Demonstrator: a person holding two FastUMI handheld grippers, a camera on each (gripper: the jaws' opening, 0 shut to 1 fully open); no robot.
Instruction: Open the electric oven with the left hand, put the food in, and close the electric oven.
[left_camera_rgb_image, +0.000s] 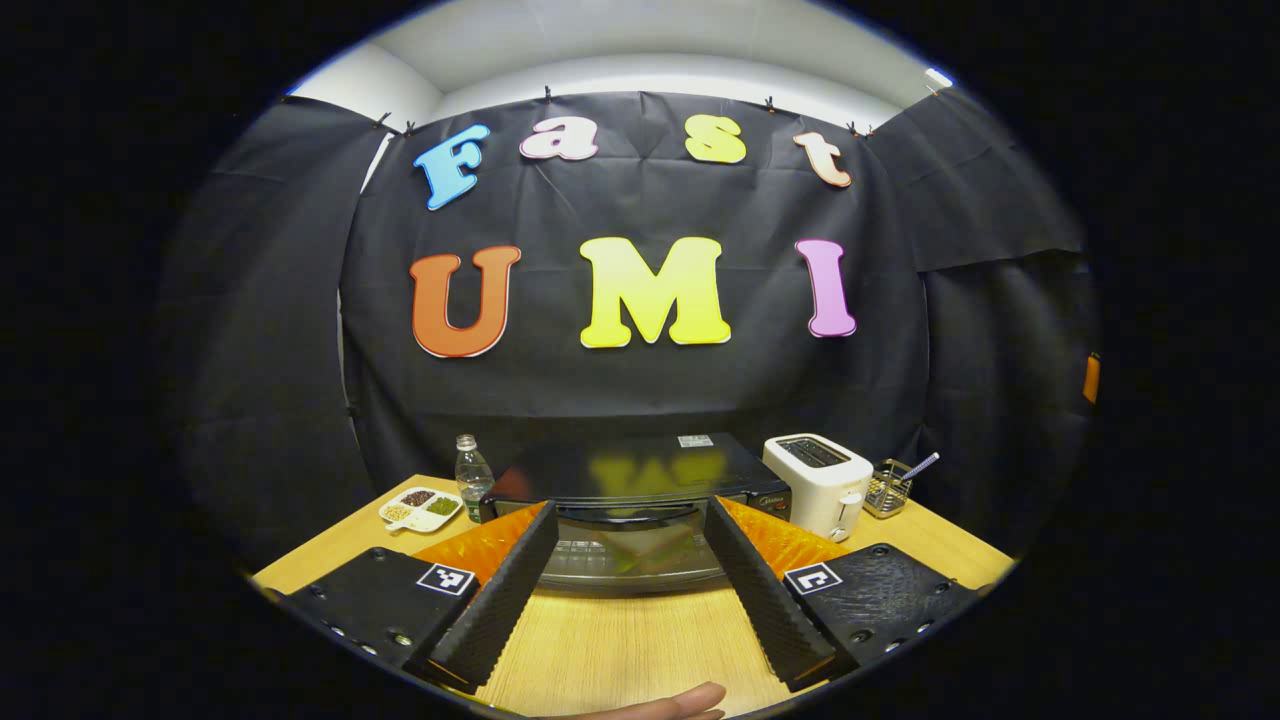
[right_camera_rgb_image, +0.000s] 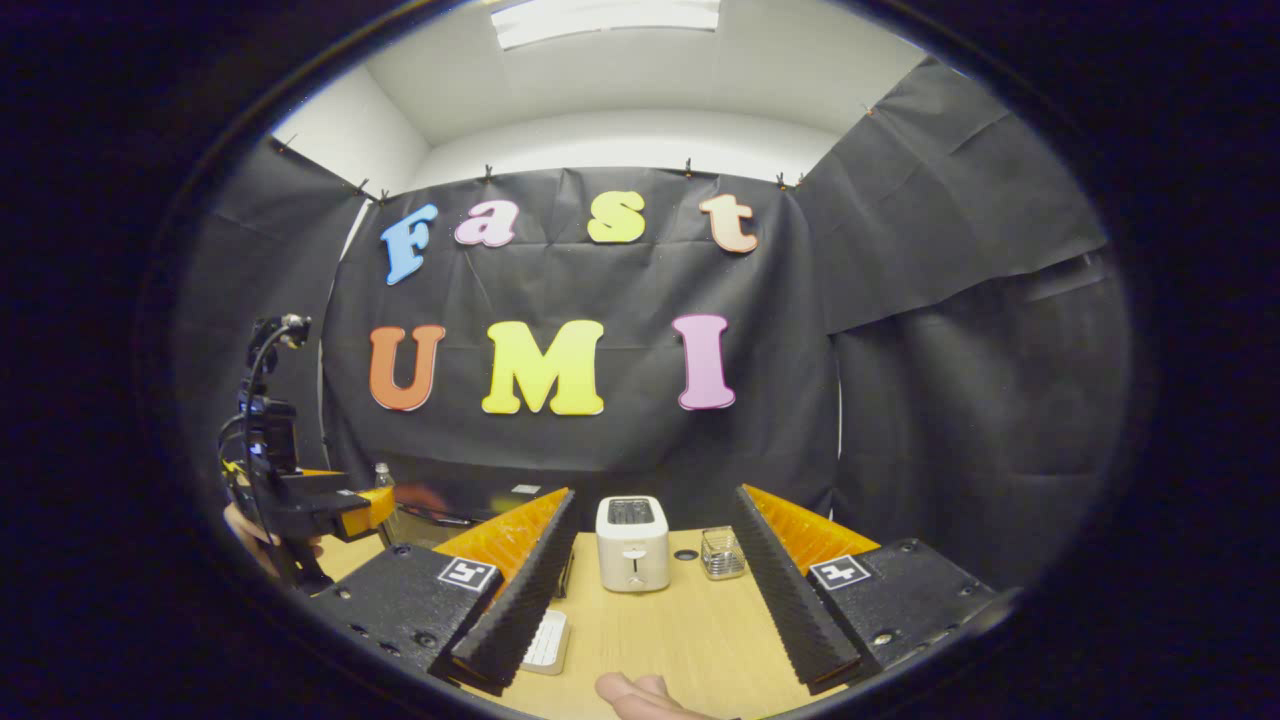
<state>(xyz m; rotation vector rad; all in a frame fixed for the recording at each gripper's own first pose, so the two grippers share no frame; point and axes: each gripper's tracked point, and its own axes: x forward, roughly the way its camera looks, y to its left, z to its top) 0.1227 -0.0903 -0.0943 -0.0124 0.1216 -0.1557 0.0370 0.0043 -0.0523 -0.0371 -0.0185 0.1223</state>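
Observation:
The black electric oven (left_camera_rgb_image: 630, 475) stands at the middle of the wooden table (left_camera_rgb_image: 620, 650), and its glass door (left_camera_rgb_image: 630, 555) is closed. My left gripper (left_camera_rgb_image: 635, 590) hovers in front of the door, open, with nothing between its fingers. A white divided plate of food (left_camera_rgb_image: 420, 508) lies to the left of the oven. In the right gripper view, my right gripper (right_camera_rgb_image: 650, 600) is open and empty above the table and faces a white toaster (right_camera_rgb_image: 632, 543). The left gripper (right_camera_rgb_image: 360, 510), held by a hand, appears at the left edge there.
A water bottle (left_camera_rgb_image: 472, 475) stands by the plate. The toaster (left_camera_rgb_image: 818, 480) and a wire basket (left_camera_rgb_image: 890, 488) with a utensil are right of the oven. A flat white object (right_camera_rgb_image: 548, 640) lies half hidden by a finger. Fingertips of a hand (left_camera_rgb_image: 680, 702) show at the bottom.

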